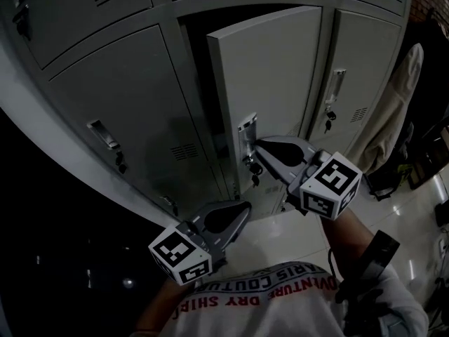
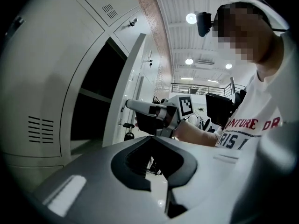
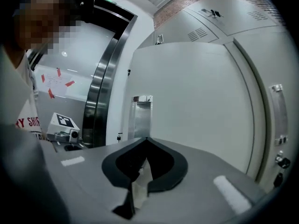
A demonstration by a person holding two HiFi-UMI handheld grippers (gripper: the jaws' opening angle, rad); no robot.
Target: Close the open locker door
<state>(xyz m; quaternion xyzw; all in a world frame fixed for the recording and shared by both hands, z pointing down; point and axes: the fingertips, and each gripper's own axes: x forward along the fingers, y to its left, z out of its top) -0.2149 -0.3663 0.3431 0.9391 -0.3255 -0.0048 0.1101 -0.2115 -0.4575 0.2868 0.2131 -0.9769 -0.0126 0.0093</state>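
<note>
The open locker door (image 1: pixel 270 83) stands partly ajar in the middle of the grey locker bank, with the dark interior (image 1: pixel 200 55) showing to its left. My right gripper (image 1: pixel 258 143) is shut with nothing in it, its tips at the door's metal handle plate (image 1: pixel 247 128), where keys (image 1: pixel 254 170) hang below. In the right gripper view the door face (image 3: pixel 196 92) fills the frame and the handle plate (image 3: pixel 141 115) sits just beyond the tips. My left gripper (image 1: pixel 243 206) is shut and empty, lower down and apart from the door. It looks at the door's edge (image 2: pixel 125 85) and the right gripper (image 2: pixel 133 105).
Closed lockers with handles flank the open one on the left (image 1: pixel 105 135) and right (image 1: pixel 335 86). A pale garment (image 1: pixel 393 118) hangs at the far right over a glossy floor (image 1: pixel 400 209). The person's white shirt (image 1: pixel 280 307) is below.
</note>
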